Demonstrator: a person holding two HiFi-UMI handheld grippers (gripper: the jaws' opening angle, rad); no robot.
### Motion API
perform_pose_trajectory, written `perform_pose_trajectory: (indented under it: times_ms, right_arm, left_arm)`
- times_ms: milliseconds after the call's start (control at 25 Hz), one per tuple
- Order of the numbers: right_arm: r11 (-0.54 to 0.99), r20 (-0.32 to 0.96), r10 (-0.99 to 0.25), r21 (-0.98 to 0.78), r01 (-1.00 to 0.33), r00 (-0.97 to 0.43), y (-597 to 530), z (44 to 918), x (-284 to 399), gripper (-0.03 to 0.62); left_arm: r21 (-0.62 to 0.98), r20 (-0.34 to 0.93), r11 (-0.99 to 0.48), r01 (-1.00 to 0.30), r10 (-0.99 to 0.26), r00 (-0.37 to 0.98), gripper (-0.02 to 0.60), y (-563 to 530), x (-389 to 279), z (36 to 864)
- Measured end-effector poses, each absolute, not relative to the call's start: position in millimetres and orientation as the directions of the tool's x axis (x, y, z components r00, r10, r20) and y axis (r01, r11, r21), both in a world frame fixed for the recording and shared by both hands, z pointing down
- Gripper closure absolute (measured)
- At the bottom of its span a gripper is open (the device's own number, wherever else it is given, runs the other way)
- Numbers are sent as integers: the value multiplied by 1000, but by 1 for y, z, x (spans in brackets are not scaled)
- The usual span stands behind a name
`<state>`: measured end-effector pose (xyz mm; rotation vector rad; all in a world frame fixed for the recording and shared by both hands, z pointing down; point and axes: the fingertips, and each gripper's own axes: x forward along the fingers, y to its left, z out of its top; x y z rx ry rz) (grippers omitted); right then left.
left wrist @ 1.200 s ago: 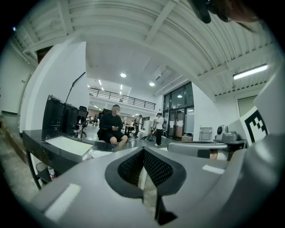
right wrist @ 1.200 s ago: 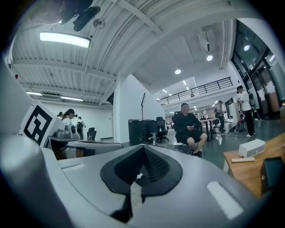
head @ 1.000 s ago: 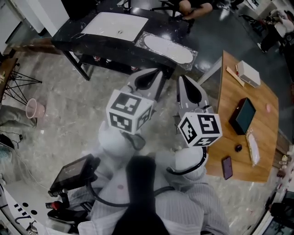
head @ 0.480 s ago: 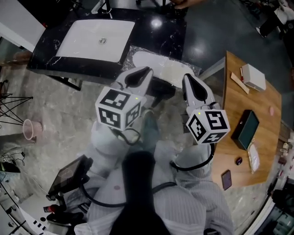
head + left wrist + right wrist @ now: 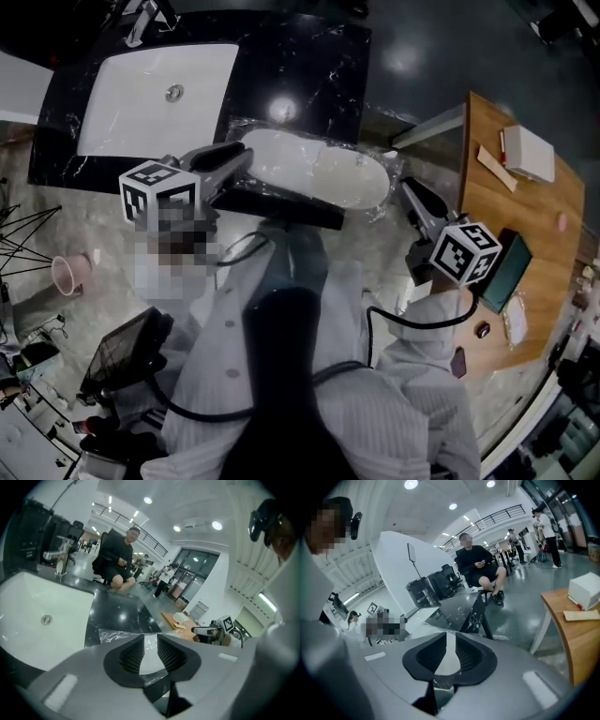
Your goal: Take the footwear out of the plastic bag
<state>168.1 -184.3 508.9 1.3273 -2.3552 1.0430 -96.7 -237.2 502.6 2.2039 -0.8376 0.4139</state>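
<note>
A white piece of footwear lies inside a clear plastic bag on the front right part of the black counter. My left gripper is at the bag's left end, its jaws opening with a narrow gap. In the left gripper view the crinkled bag lies just ahead, and the white footwear shows through the gap of the left gripper. My right gripper is just off the bag's right end, its jaws opening too. The right gripper has nothing pressed between its pads.
A white sink is set in the counter's left half. To the right stands a wooden table with a white box, a dark case and a phone. A pink cup is on the floor. A seated person is beyond the counter.
The two grippers, side by side before, have spread apart to the bag's two ends. The counter and bag now sit closer under me. Both pairs of jaws have parted slightly.
</note>
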Motion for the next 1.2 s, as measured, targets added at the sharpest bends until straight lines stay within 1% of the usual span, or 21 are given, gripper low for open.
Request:
perform_pose_trajectory:
  times_ms: [120,160,200,280,320,360,440,600,760,920,960,1040,1120,1200]
  right_arm:
    - [301,537,-563,-575,-761,-628,-175,533,175,508]
    - [290,531,-537,-614,-734,-656,-173,539,175,507]
    - [277,519,-517,-650,-707,-680,-172,545,175,500]
    - [257,492,-480,-713,-652,-727,-168,558,176,499]
    - [251,479,-455,-740,-624,-751,-166,564,176,492]
    - [249,467,-429,-762,-598,-773,-163,569,175,473]
    - [249,445,-385,-794,-555,-809,-160,577,173,465]
    - [242,364,-300,-865,-440,-882,-159,591,167,452]
    - [221,214,-223,-939,-263,-951,-157,589,157,397]
    - [240,157,-154,-952,-192,-975,-160,589,137,401]
    - [245,145,-136,-954,-175,-980,-162,589,131,404]
    - [252,122,-118,-956,-148,-985,-165,588,122,408]
    - [267,118,-123,-952,-147,-985,-169,584,118,442]
    - [293,121,-134,-943,-156,-984,-172,578,118,450]
  left_arm:
    - [552,567,-489,-676,-375,734,468,-247,-117,528]
    - [550,590,-492,-675,-344,731,448,-248,-123,535]
    - [549,613,-500,-669,-304,730,416,-249,-127,542]
    - [559,650,-517,-648,-212,730,387,-248,-131,554]
    - [567,662,-522,-637,-172,730,364,-247,-132,559]
    - [577,668,-525,-626,-138,732,355,-246,-132,563]
    - [604,665,-525,-599,-83,743,330,-244,-132,568]
    - [657,650,-511,-554,12,760,327,-240,-121,581]
    - [685,638,-496,-534,55,768,328,-242,-111,588]
    - [706,623,-496,-506,94,776,333,-237,-103,588]
    - [704,625,-503,-501,104,774,340,-235,-101,589]
    - [700,630,-509,-502,108,769,381,-234,-98,591]
    - [692,635,-505,-516,87,768,434,-236,-97,594]
    - [687,634,-501,-526,60,771,451,-240,-98,593]
